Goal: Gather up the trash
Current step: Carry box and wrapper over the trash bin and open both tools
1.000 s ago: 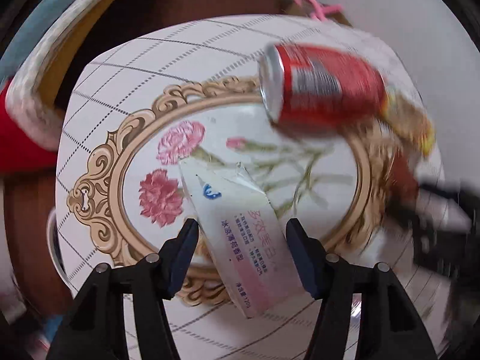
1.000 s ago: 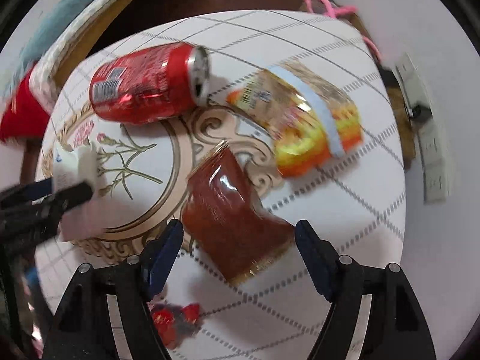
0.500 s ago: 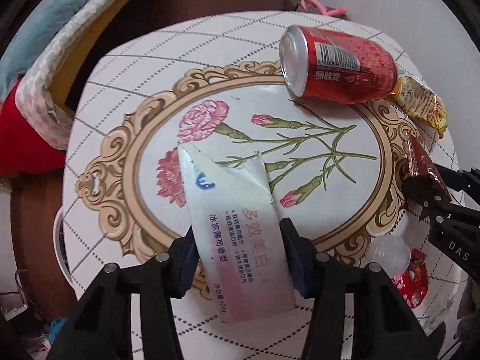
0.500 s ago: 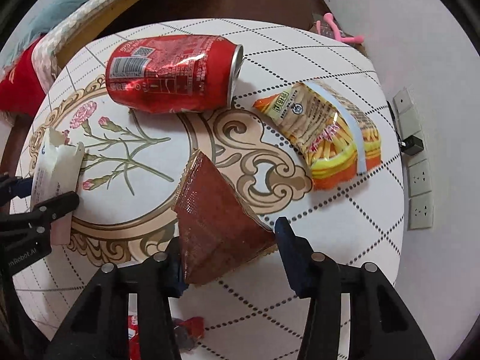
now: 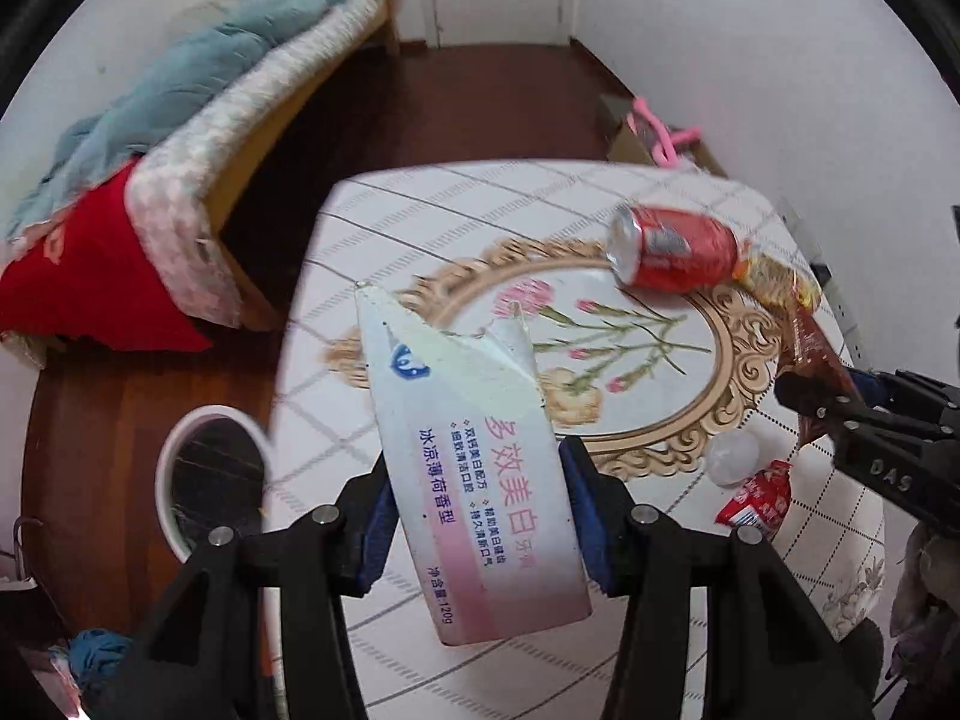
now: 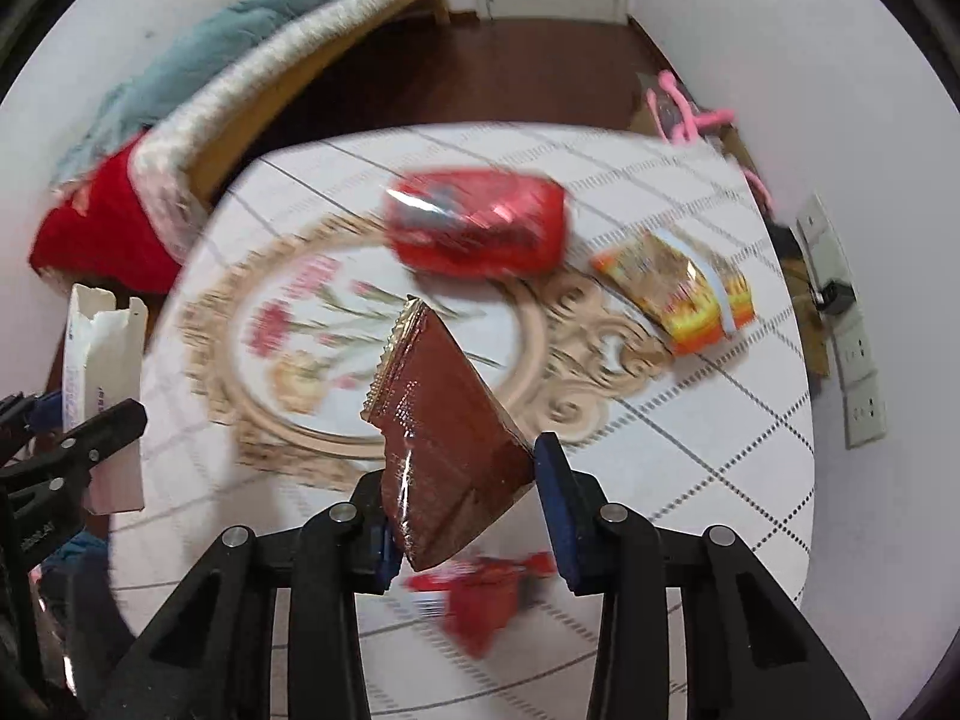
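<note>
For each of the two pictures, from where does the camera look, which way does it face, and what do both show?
Left wrist: sits on the left hand-held gripper, looks forward and down at the table; its fingers clamp a box.
Right wrist: sits on the right hand-held gripper, faces the same table; its fingers clamp a brown wrapper.
Shared: the can, the bed, and each other's gripper.

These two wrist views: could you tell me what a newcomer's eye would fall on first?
Each gripper has a catch: the left gripper clamps a torn white toothpaste box, and the right gripper pinches a brown wrapper, both above the table. Behind them a red can lies on its side beside a yellow snack bag.
</note>
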`<state>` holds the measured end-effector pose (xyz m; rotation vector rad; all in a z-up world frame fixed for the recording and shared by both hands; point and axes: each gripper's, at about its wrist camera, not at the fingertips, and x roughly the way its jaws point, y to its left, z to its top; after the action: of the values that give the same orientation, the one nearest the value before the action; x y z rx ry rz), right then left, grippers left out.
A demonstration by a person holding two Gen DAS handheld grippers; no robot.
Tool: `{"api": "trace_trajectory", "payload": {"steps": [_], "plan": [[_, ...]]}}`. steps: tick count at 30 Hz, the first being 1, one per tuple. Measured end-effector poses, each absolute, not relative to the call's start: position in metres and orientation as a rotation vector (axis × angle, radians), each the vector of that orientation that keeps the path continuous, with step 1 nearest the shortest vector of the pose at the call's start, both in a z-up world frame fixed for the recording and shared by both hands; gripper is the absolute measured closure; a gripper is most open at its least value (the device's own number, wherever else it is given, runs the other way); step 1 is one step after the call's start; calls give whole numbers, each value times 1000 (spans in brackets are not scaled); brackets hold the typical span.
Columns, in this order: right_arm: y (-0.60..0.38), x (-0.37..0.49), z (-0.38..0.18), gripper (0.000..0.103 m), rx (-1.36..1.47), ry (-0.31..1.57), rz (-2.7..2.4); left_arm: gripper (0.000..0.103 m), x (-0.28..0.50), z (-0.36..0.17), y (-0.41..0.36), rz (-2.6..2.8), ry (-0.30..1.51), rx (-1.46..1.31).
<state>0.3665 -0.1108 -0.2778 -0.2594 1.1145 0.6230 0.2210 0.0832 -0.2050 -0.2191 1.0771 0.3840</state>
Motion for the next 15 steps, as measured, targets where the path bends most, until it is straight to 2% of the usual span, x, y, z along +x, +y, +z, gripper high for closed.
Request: {"api": "trace_trajectory", "payload": {"steps": [9,15], "plan": [[-15,302,-206,63,-221,1009,849,56,142,-157,174,540,979,-229],[77,252,-196,63,-219,1022,1011,56,95,-164,260,621,980,-335]]}}
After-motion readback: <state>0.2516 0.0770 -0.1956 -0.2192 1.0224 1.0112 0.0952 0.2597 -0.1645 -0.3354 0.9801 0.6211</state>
